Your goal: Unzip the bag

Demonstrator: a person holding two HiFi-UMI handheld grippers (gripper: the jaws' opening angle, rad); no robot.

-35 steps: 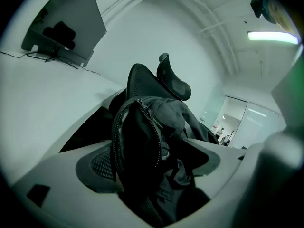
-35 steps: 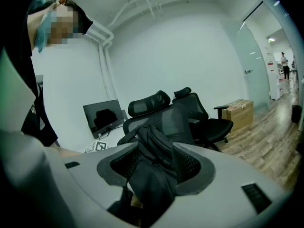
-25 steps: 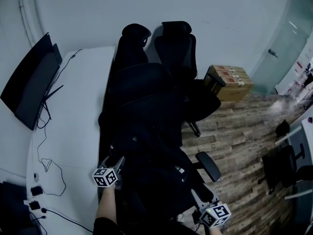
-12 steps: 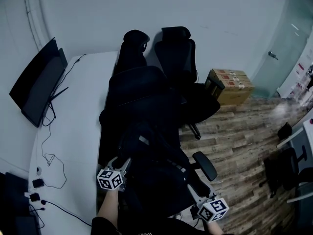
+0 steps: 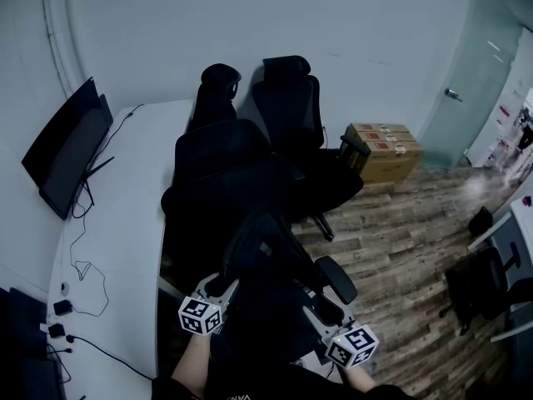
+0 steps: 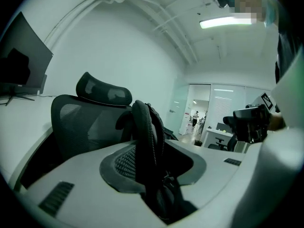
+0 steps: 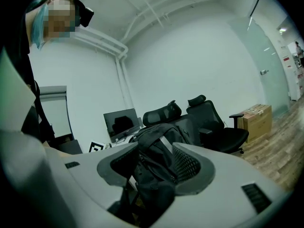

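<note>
A black bag (image 5: 262,252) hangs between my two grippers over the seat of a black office chair (image 5: 216,173). My left gripper (image 5: 226,283) holds the bag's near left edge. In the left gripper view, a fold with zipper teeth (image 6: 149,132) stands upright between the pads. These jaws have just been closing on that fold. My right gripper (image 5: 310,308) is shut on bunched bag fabric (image 7: 154,175) at the near right. From the right gripper view, the bag's body (image 7: 159,139) rises ahead of the jaws.
Two more black chairs (image 5: 287,98) stand against the back wall. A white desk (image 5: 117,215) with a monitor (image 5: 67,152) and loose cables runs along the left. A cardboard box (image 5: 383,148) sits on the wooden floor (image 5: 400,248) at the right.
Both grippers have come up and toward the middle, the left one much further. The bag has risen with them and now stands bunched between the two grippers.
</note>
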